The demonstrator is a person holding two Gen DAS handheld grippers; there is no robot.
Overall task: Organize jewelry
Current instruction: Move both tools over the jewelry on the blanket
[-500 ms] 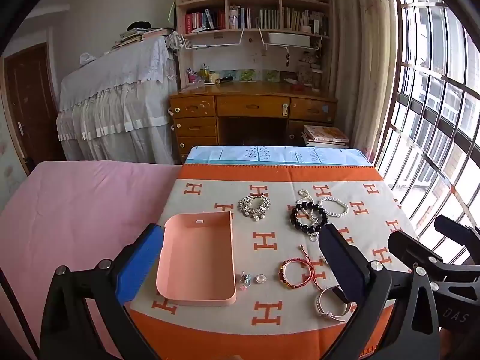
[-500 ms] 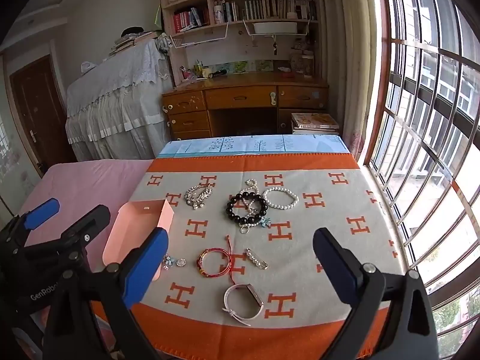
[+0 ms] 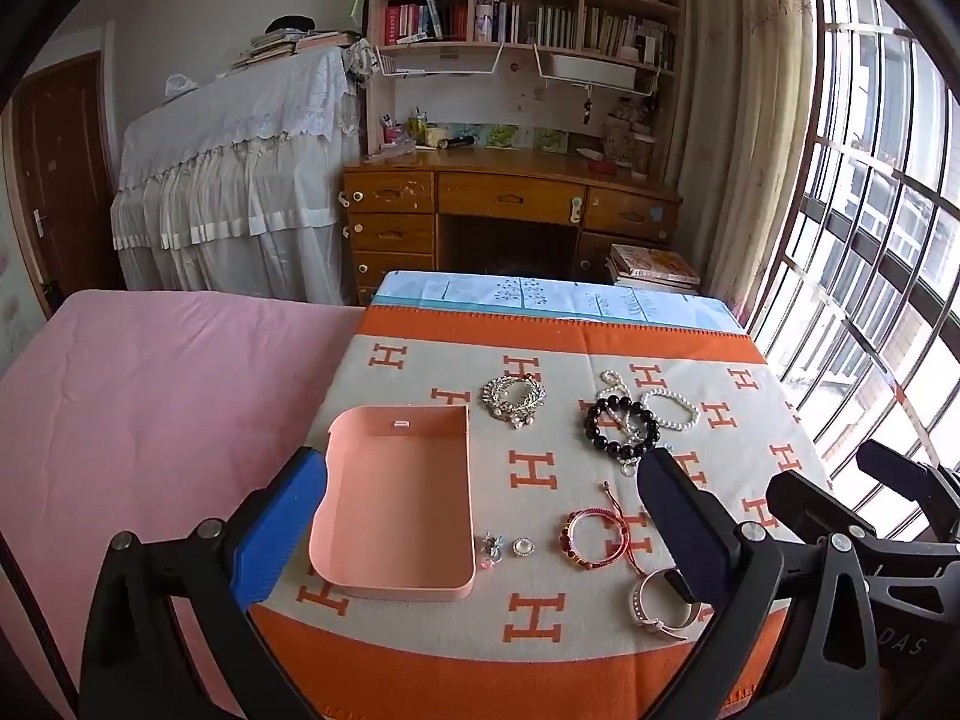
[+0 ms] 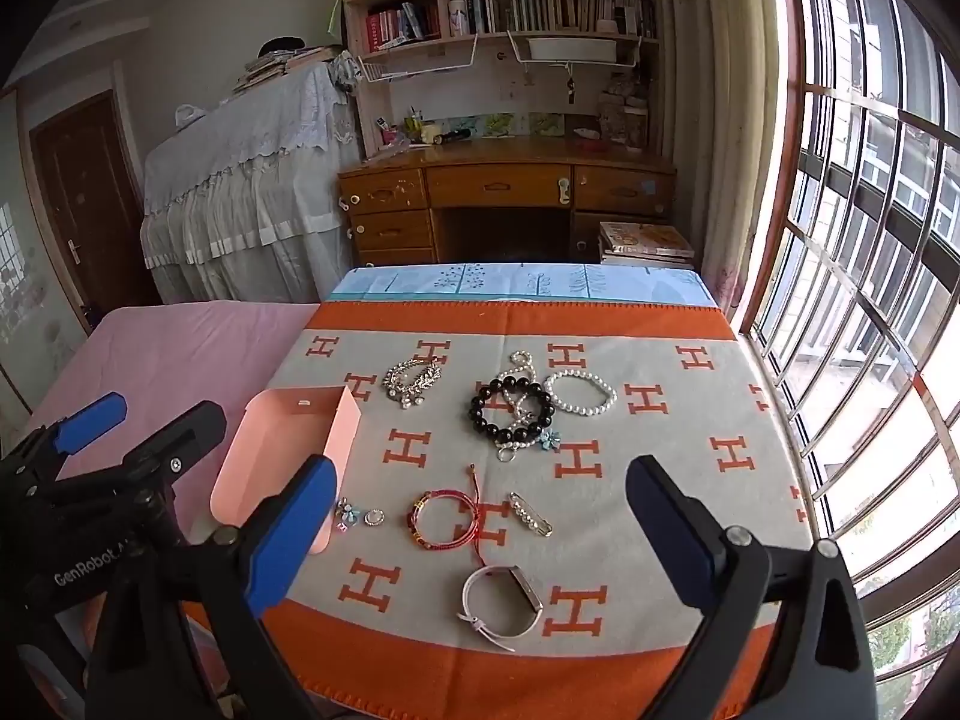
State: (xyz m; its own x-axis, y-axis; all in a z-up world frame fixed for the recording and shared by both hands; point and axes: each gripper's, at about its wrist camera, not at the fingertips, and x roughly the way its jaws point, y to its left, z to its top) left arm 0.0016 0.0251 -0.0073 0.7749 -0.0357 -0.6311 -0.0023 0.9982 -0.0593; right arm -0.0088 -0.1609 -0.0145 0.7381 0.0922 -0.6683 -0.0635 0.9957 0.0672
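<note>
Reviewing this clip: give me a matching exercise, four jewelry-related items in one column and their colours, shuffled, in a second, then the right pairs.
Items:
1. tray
2. large bead bracelet
3. cord bracelet
4. pearl bracelet

Colours:
A. red
B. white
C. black
D. peach-pink

Pairs: 1-D, 2-C, 3-A, 4-B

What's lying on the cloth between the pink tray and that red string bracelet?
Two small pieces: a flower-shaped charm next to the pink tray, then a round silver ring piece before the red string bracelet. The left wrist view shows it best.
</note>
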